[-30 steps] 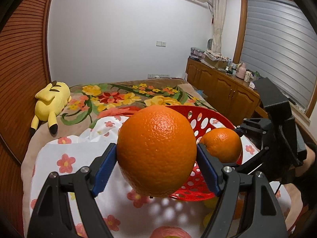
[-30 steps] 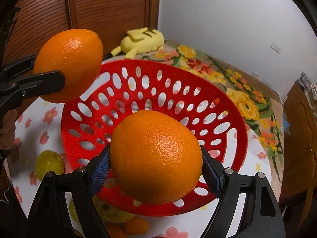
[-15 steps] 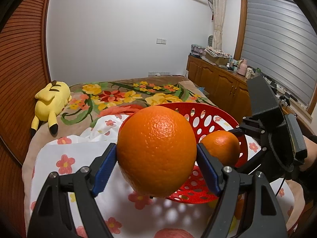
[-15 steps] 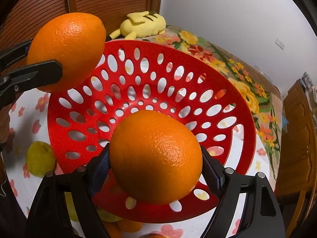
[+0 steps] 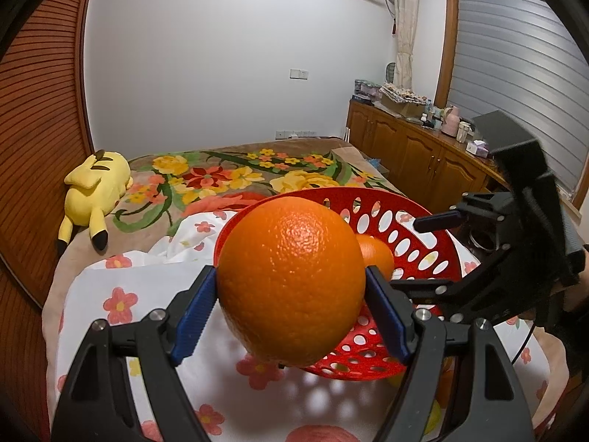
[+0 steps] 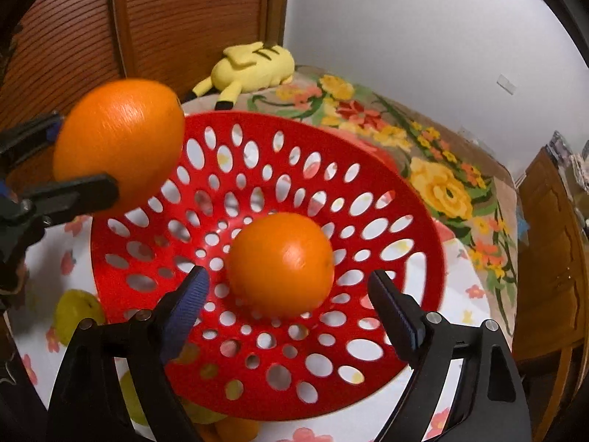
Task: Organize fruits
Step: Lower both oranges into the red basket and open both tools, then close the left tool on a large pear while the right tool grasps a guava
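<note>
Red perforated basket (image 6: 412, 269); two orange oranges, one inside (image 6: 281, 263), one beside rim (image 6: 117, 145); white red-flowered cloth (image 5: 121, 294) beneath; yellow plush (image 5: 94, 191) beyond.

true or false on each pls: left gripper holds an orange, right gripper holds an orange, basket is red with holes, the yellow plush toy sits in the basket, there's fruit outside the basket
1. The left gripper holds an orange. True.
2. The right gripper grips an orange. False: its jaws are opening, and the second orange sits free in the basket, clear of both pads.
3. The basket is red with oval holes. True.
4. The yellow plush toy sits in the basket. False: it lies on the bed beyond it.
5. Fruit lies outside the basket. True: a yellow-green fruit rests on the cloth beside it.
</note>
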`<control>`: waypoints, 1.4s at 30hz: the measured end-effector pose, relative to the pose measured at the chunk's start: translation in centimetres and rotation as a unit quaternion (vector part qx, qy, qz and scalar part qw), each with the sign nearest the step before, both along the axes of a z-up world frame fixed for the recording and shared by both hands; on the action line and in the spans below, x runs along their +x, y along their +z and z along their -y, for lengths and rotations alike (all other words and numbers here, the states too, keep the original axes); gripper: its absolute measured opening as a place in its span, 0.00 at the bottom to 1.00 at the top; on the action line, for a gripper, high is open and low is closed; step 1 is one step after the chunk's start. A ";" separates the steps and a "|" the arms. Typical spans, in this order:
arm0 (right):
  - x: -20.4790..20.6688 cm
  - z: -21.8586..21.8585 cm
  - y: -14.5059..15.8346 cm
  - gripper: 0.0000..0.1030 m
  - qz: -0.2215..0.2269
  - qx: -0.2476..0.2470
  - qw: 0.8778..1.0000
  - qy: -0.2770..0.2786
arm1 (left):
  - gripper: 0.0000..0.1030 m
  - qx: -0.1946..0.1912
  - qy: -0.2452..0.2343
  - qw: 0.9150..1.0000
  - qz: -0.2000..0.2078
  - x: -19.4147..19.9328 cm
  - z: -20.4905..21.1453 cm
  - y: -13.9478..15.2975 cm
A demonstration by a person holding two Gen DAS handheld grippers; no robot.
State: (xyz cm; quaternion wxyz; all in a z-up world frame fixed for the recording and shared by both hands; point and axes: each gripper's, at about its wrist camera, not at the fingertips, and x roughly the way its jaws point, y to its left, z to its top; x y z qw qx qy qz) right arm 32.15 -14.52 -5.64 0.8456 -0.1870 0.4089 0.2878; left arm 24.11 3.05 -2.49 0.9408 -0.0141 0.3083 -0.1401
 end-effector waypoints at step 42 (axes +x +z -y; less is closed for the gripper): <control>-5.1 9.0 2.3 0.87 0.035 0.100 0.992 -0.066 | 0.78 0.034 0.007 0.999 0.013 -1.5 4.2 1.9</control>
